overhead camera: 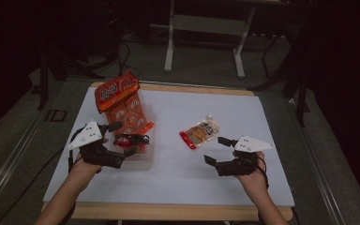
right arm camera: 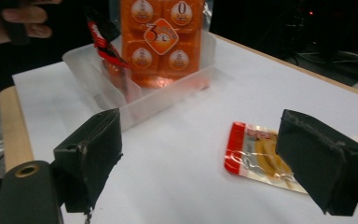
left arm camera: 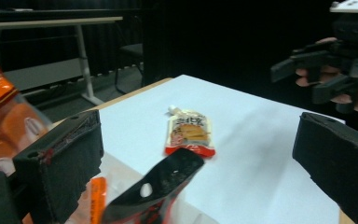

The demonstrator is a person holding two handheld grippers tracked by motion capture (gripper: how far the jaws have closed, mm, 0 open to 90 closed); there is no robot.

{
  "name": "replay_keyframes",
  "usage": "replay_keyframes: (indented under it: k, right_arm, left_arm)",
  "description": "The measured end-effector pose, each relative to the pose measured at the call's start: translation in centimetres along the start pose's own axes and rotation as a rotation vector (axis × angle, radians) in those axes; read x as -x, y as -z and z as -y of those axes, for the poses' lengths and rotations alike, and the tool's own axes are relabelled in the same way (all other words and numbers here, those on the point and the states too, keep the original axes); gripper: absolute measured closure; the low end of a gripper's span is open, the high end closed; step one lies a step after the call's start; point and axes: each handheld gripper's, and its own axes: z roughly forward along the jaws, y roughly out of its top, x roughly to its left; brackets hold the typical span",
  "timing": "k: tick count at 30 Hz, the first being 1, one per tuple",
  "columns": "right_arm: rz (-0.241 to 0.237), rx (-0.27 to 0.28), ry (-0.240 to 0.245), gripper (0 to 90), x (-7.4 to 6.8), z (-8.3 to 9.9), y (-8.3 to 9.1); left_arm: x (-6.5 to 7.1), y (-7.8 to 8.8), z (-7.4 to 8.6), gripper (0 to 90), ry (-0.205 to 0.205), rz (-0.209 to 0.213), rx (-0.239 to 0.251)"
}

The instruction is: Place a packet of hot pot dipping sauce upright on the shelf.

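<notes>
Dark red-edged packet (overhead camera: 132, 139) stands on end inside the clear plastic bin (overhead camera: 146, 161), at the bin's near-left part, leaning beside the big orange snack bag (overhead camera: 122, 101) that rises out of the bin's far end. In the left gripper view the packet's dark top (left arm camera: 168, 175) sits low between the jaws, touching neither.

Left gripper (overhead camera: 124, 139): jaws spread wide, pinching nothing, poised just over the bin's near edge. The packet looks released into the bin.

Right gripper (overhead camera: 216, 149): jaws spread, empty, held above the white table (overhead camera: 178, 183) just short of the spouted pouch (overhead camera: 200, 132). That pouch lies flat on the board, well apart from the bin, red bottom edge toward the person; the right gripper view shows it (right arm camera: 254, 156) ahead of the jaws, partly behind the right-hand one.

Judged step: 1 packet binned, 1 pouch left to collect, likely by the right gripper.

Risks:
- The packet stands tilted, not settled. A brush from the left jaws could tip it over the bin's low wall.
- The pouch lies flat and looks slick. Jaws closing from above may skate over it or push it along the board; the spout end offers a firmer hold.
- The orange bag leans tall, so a nudge to the bin could topple it.
</notes>
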Motion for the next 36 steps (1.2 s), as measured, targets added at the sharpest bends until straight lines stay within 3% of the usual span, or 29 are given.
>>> replay_keyframes:
  k: [5,9,14,17,25,31,36]
  right_arm:
    - [-0.021,0.008,-0.004,15.4,0.8,-0.2,0.3]
    - [0.003,0.006,0.011,15.0,1.3,-0.6,0.4]
    - [0.057,-0.036,-0.042,12.4,2.2,-0.9,0.4]
    - [0.061,-0.036,-0.073,11.1,2.8,-1.0,0.4]
    - [0.110,-0.030,-0.124,11.0,4.4,-0.9,0.2]
    - [0.165,-0.031,-0.105,11.1,5.2,-0.7,-0.2]
    - [0.190,-0.035,-0.117,13.0,6.2,-0.7,-0.5]
  left_arm:
    - [1.0,-0.1,-0.2,2.3,-0.007,0.011,0.004]
    - [2.0,-0.1,-0.3,2.3,-0.013,0.025,0.011]
    - [3.3,-0.3,-0.2,2.3,-0.027,0.051,-0.002]
    - [4.1,-0.4,0.1,2.3,-0.025,0.062,-0.003]
    - [5.8,-1.1,1.9,2.3,0.000,0.097,-0.040]
    - [6.4,-1.0,3.3,2.3,0.026,0.103,-0.047]
    - [7.0,-1.0,4.5,2.3,0.009,0.094,-0.081]
